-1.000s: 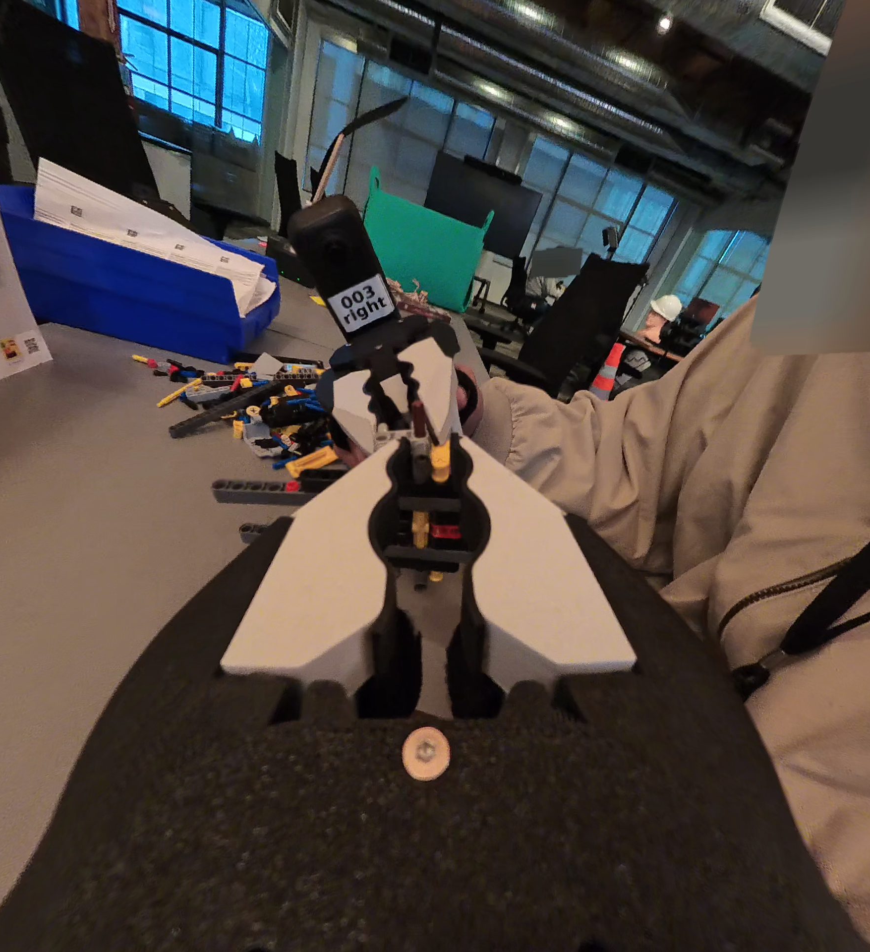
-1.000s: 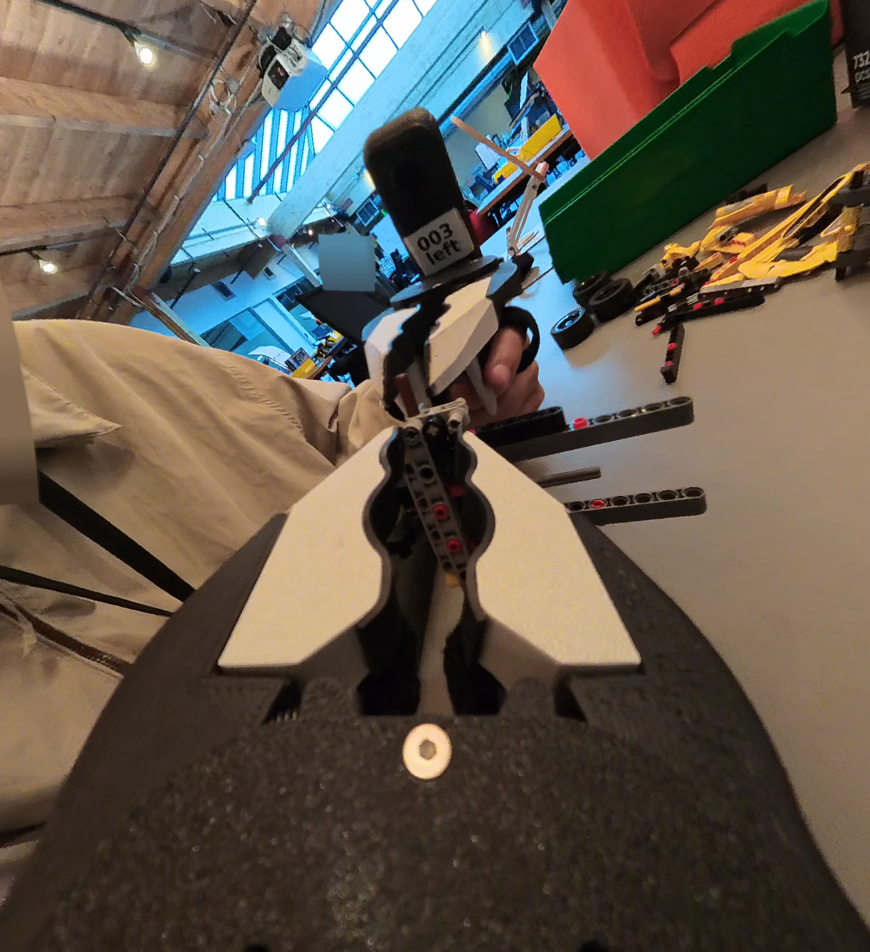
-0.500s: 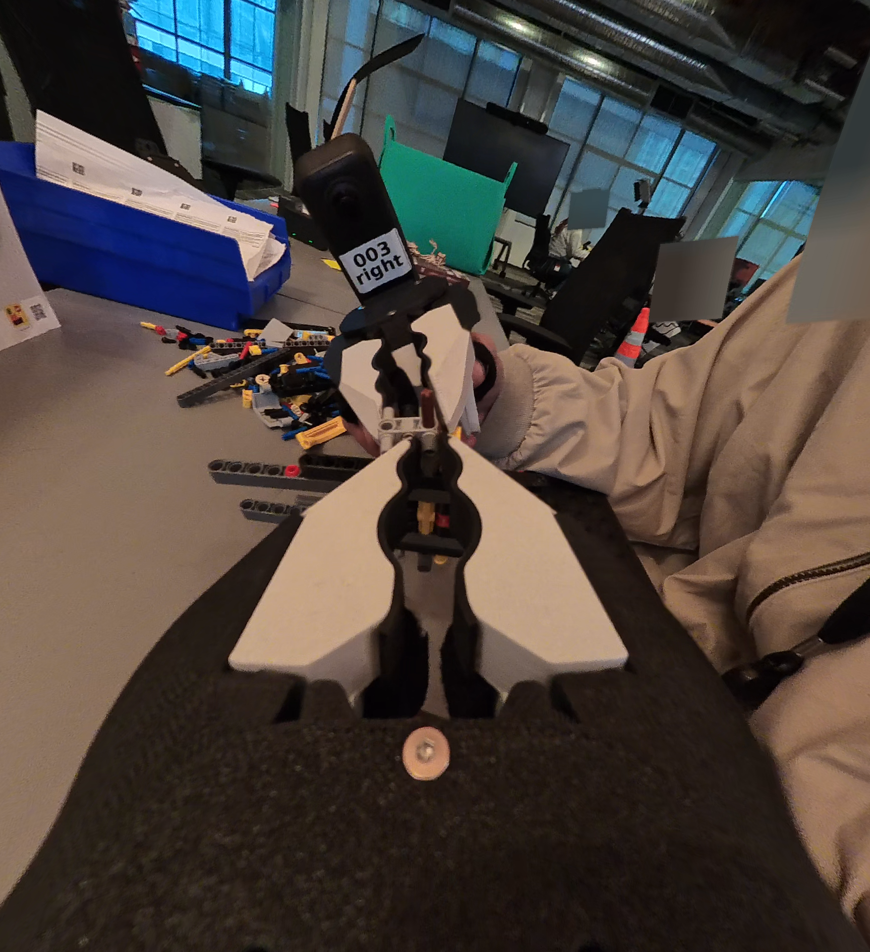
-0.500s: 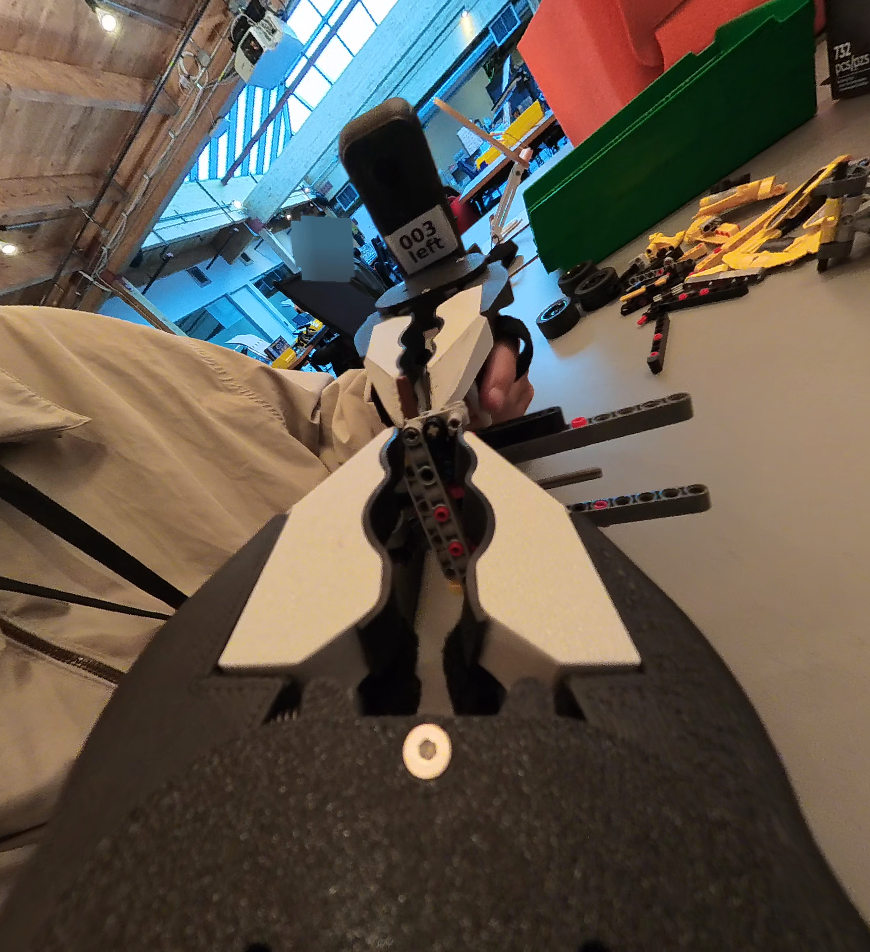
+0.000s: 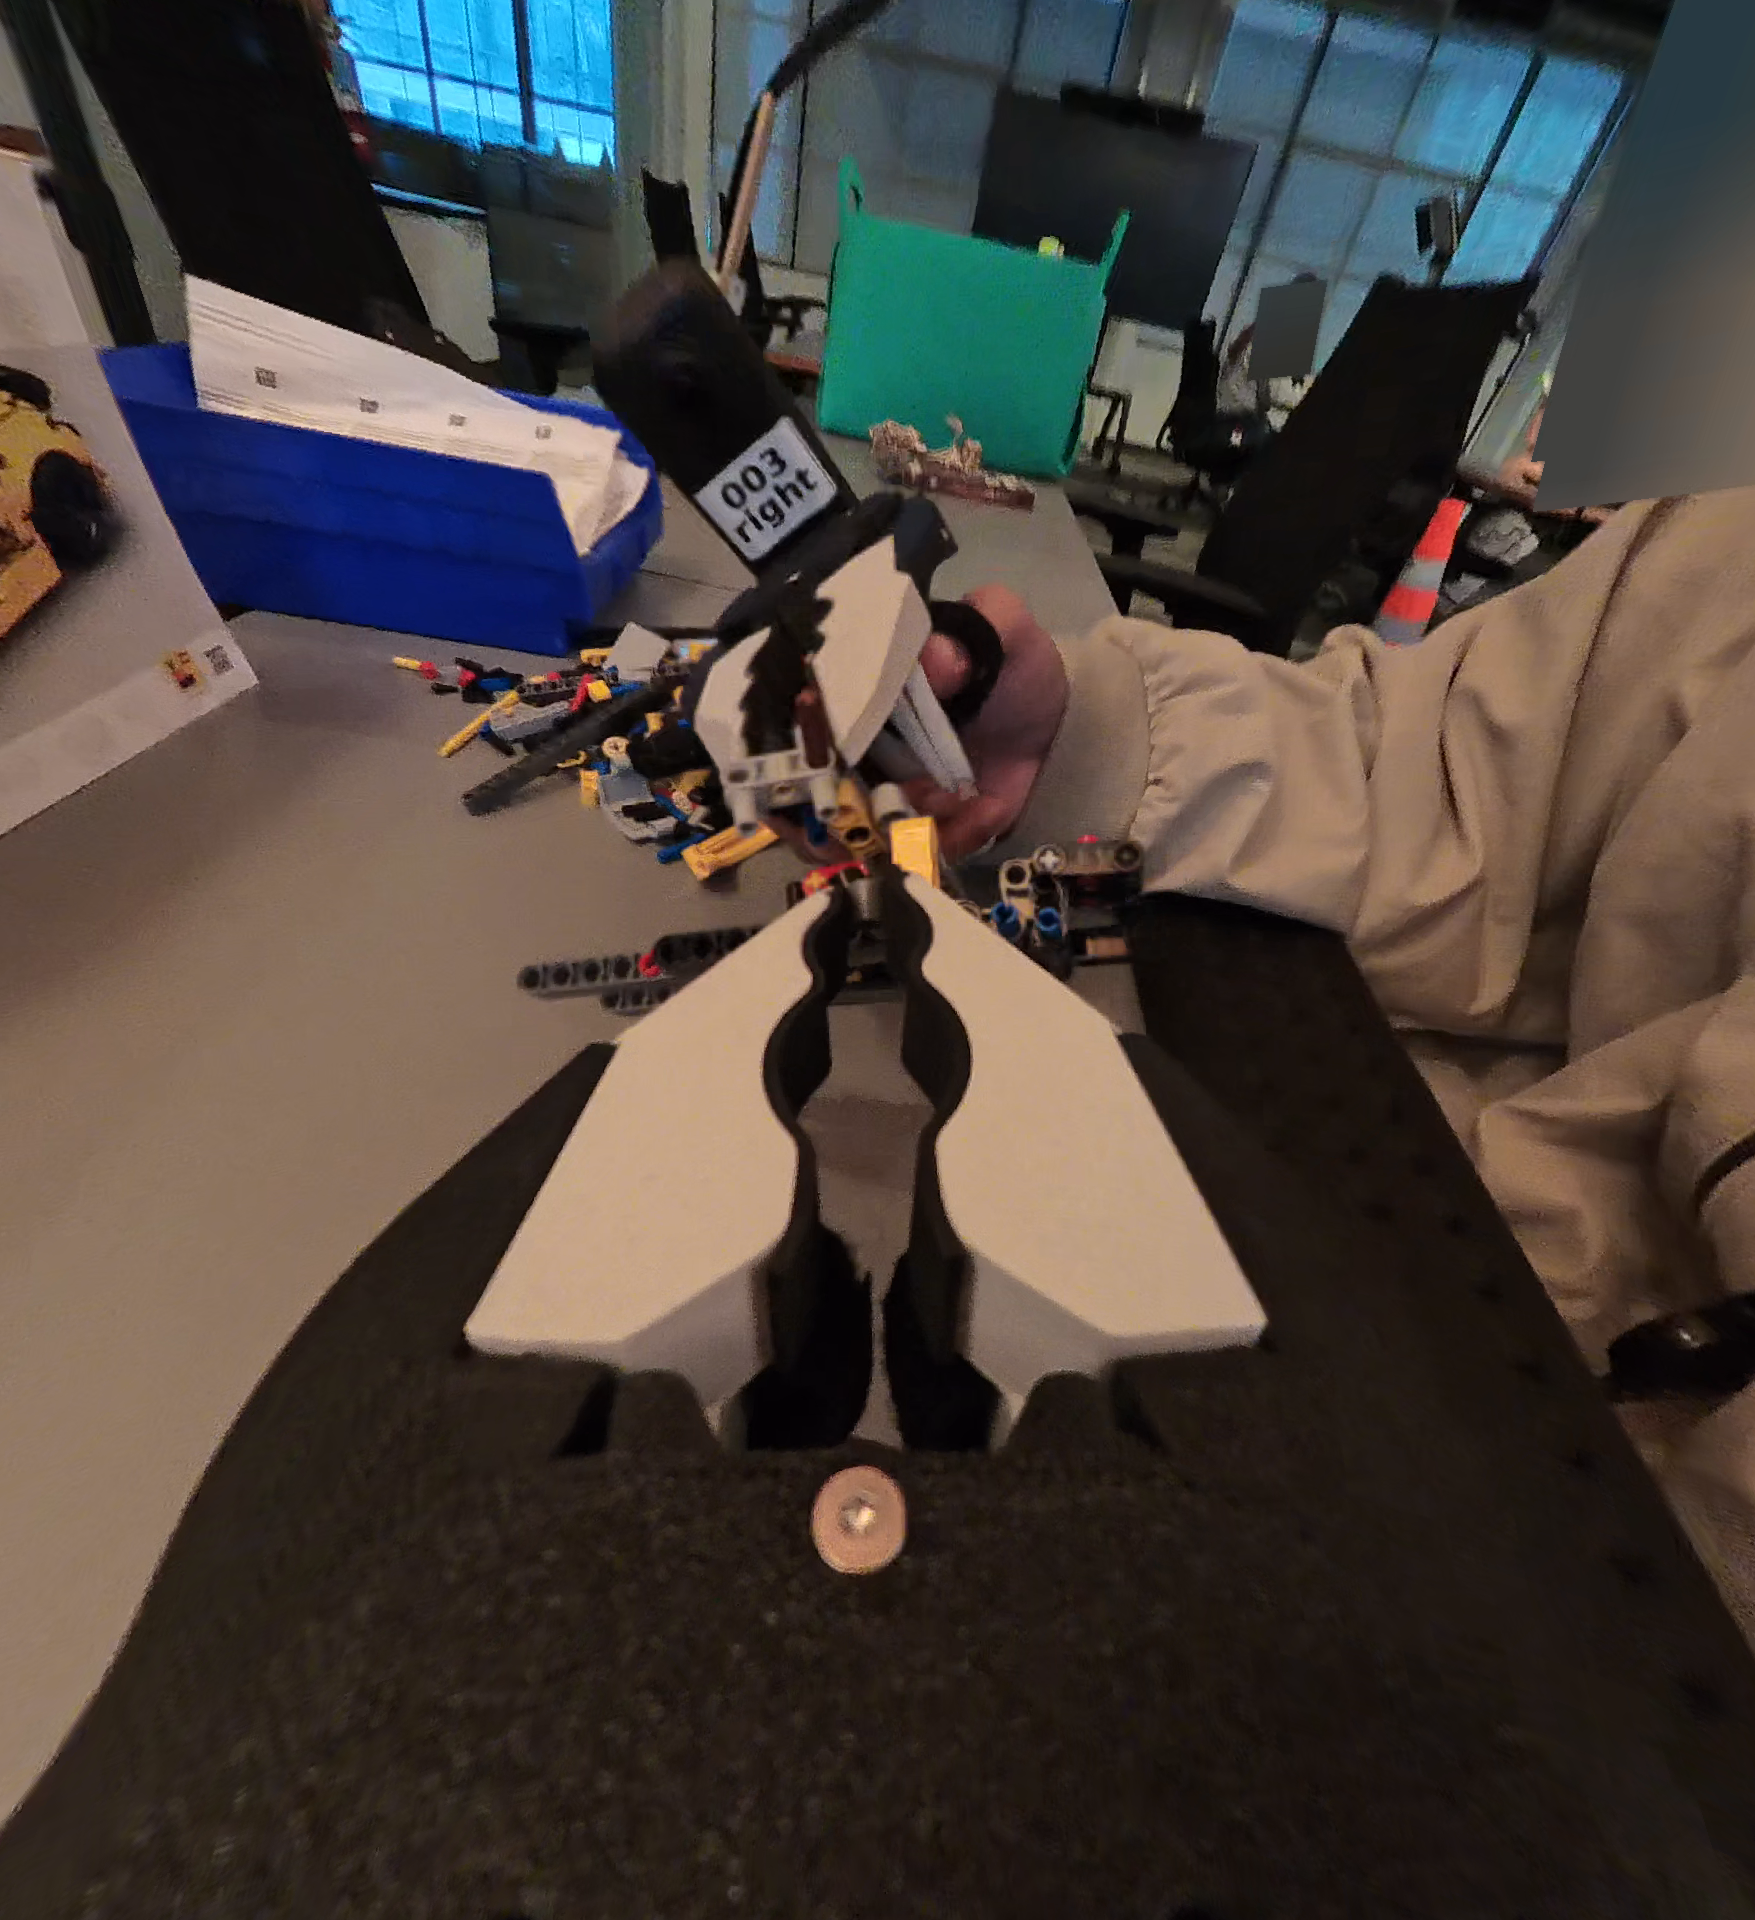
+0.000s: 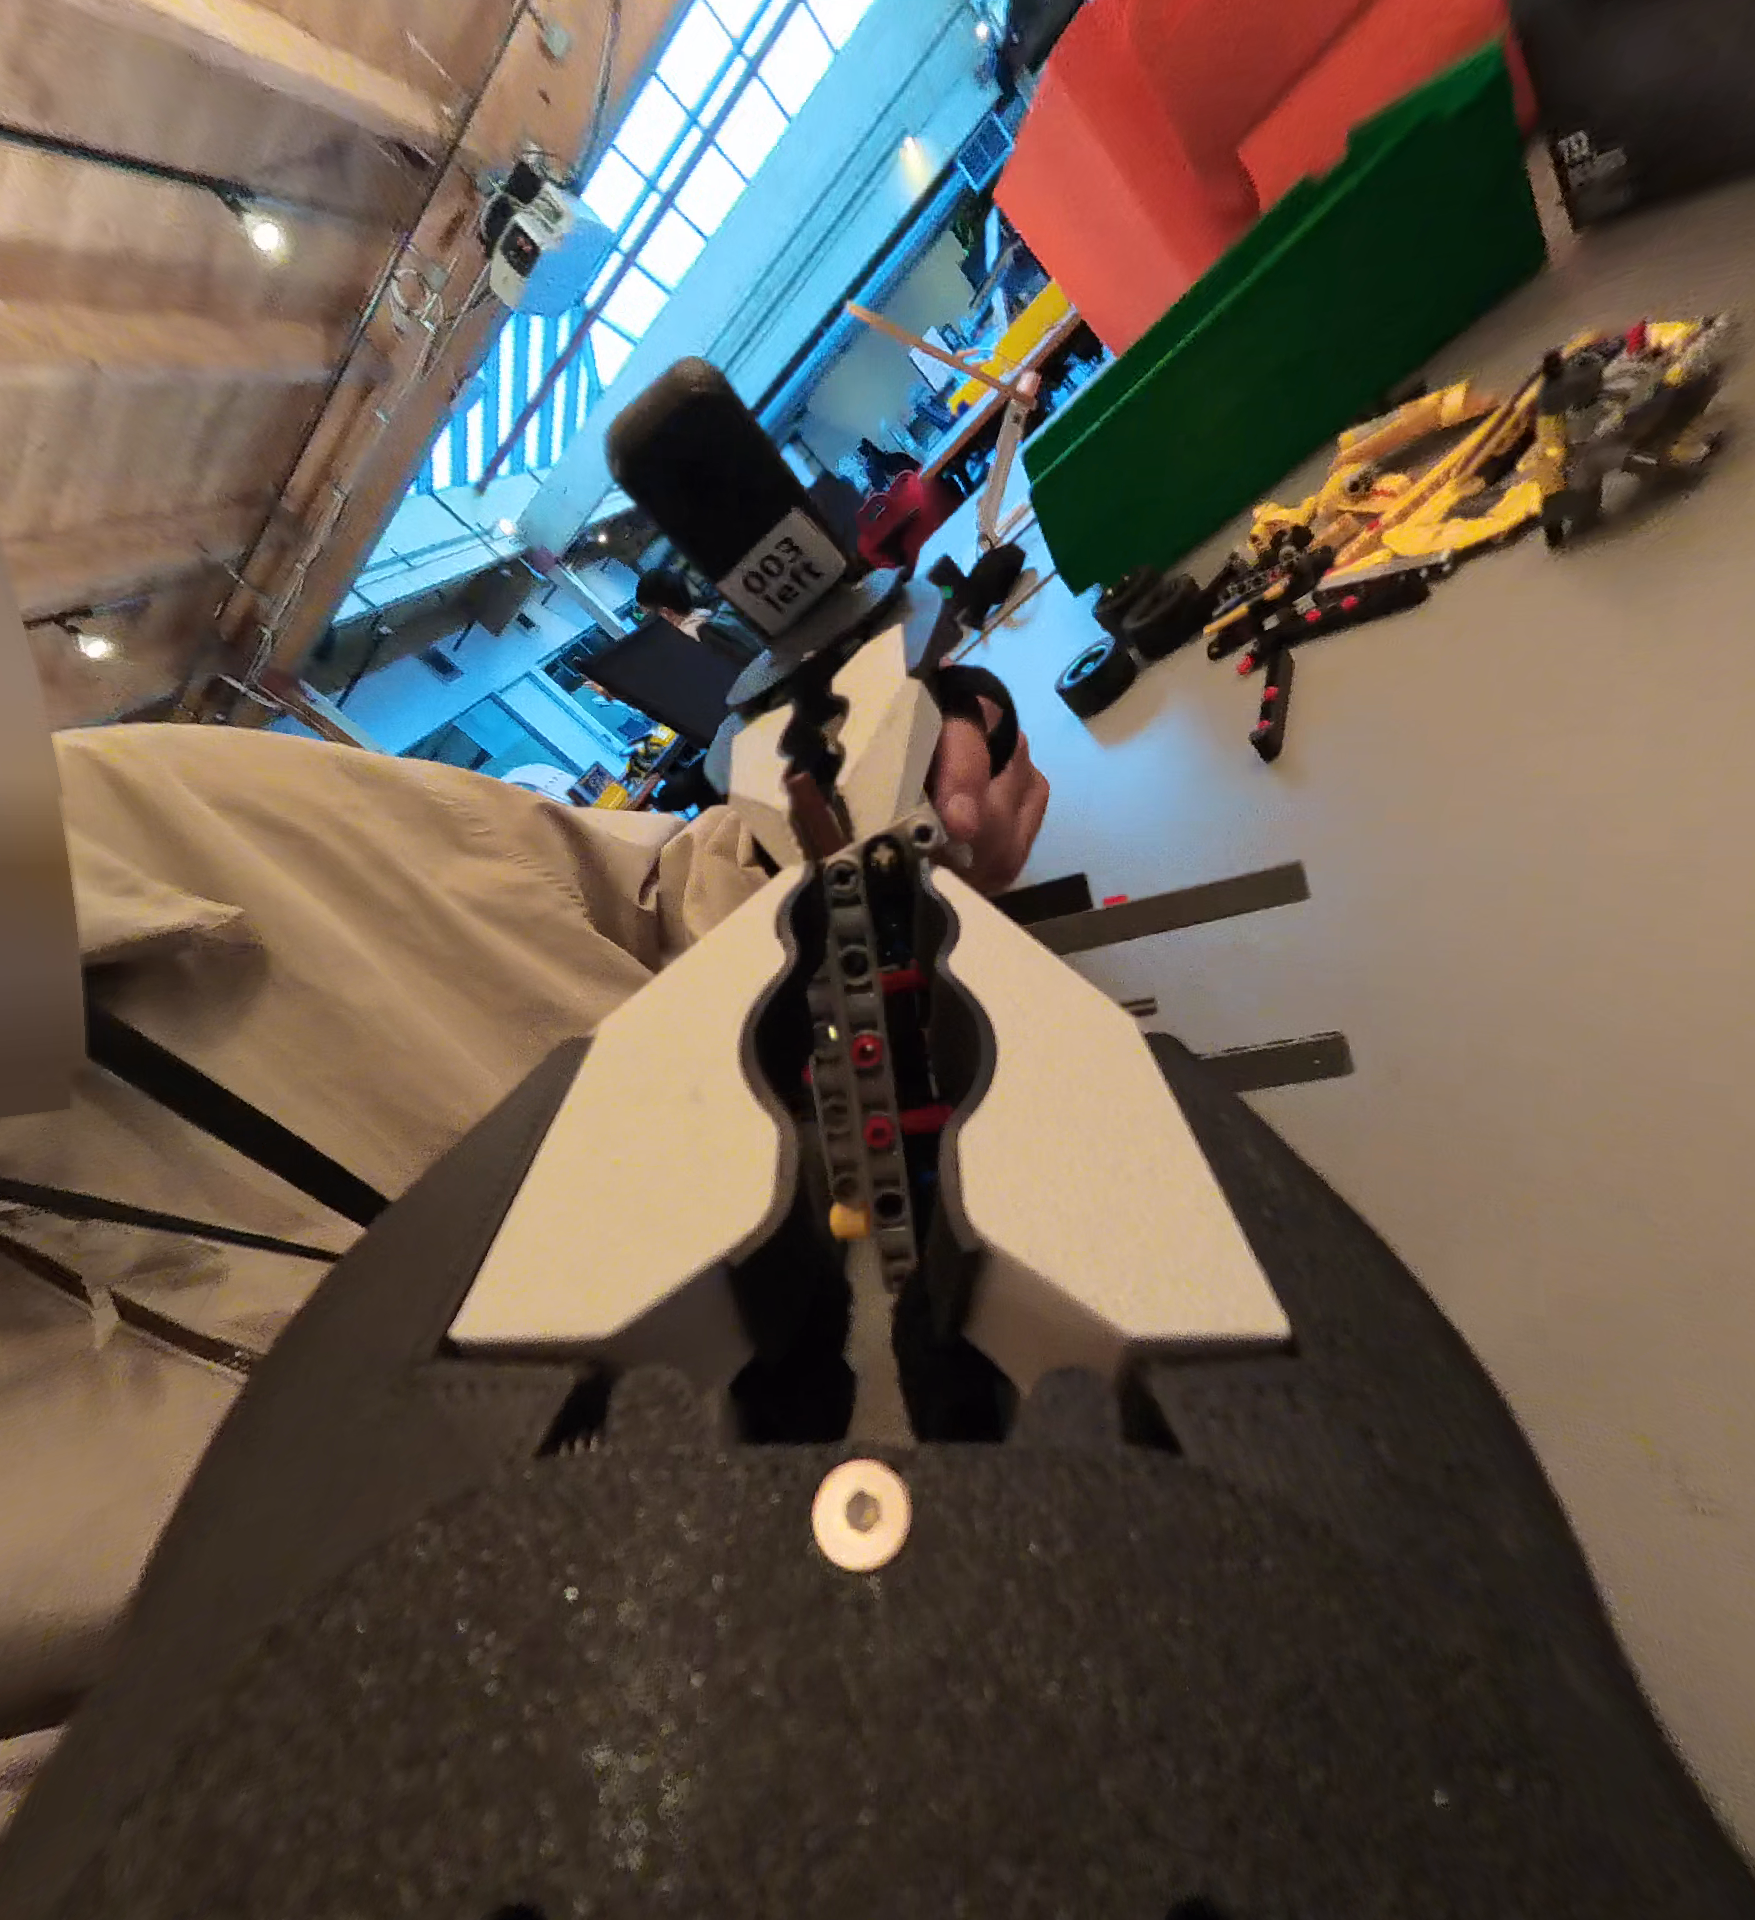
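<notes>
My right gripper [image 6: 873, 873] is shut on a grey beam assembly [image 6: 857, 1049] with red pins, which lies lengthwise between its fingers. My left gripper [image 6: 816, 774] faces it, shut on a brown axle [image 6: 811, 802] that reaches the assembly's top end. In the left wrist view my left gripper [image 5: 868, 899] has its jaws nearly together, pinching a small dark part at the tips. Just beyond, the right gripper [image 5: 785, 727] holds the assembly [image 5: 779, 774] above the table, with yellow and brown parts hanging from it. A hand in a beige sleeve [image 5: 1320, 727] holds the right gripper.
A grey table [image 5: 177, 1039] carries a blue bin [image 5: 374, 520] of papers, loose parts [image 5: 582, 717], black beams [image 5: 624, 971] and a small sub-assembly [image 5: 1065, 883]. A green bin [image 6: 1268, 364], a yellow model [image 6: 1424, 488], wheels [image 6: 1096, 675] and dark beams [image 6: 1174, 899] lie on the right. The tips of both grippers are at nearly the same place.
Both grippers have tilted and rolled. The black and yellow parts seen between my left jaws earlier now sit beyond the tips. The right gripper keeps its hold.
</notes>
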`<action>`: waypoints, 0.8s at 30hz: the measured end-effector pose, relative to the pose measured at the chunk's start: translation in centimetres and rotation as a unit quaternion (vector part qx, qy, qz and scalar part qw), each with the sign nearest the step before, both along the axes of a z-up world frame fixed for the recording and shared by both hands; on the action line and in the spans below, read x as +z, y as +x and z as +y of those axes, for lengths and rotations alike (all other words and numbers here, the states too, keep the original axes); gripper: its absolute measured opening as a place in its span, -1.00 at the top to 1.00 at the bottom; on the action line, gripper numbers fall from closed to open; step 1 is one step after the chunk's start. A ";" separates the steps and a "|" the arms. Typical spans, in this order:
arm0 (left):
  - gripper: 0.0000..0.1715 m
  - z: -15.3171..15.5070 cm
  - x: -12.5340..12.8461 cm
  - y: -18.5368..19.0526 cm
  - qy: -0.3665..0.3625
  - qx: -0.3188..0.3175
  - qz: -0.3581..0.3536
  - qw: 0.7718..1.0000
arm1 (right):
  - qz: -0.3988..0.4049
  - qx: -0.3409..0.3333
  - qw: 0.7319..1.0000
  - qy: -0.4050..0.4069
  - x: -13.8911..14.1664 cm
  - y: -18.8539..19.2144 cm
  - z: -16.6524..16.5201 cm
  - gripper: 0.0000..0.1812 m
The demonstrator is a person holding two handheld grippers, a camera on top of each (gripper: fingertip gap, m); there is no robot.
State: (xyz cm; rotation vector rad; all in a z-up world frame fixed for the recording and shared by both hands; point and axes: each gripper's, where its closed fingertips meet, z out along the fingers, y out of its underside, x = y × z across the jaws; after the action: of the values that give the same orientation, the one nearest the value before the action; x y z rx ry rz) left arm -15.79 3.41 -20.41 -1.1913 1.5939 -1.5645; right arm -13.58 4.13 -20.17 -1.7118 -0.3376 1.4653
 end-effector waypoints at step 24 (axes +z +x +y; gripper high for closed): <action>0.93 2.5 -6.3 -0.6 0.037 0.000 0.124 0.992 | -0.291 0.014 0.956 0.021 -8.4 0.3 0.2 0.76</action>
State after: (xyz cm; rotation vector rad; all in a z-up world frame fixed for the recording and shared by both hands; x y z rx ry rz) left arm -16.36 5.93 -26.66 -1.3884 1.7907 -1.3868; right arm -13.32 4.29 -28.54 -2.0853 -0.7006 0.9337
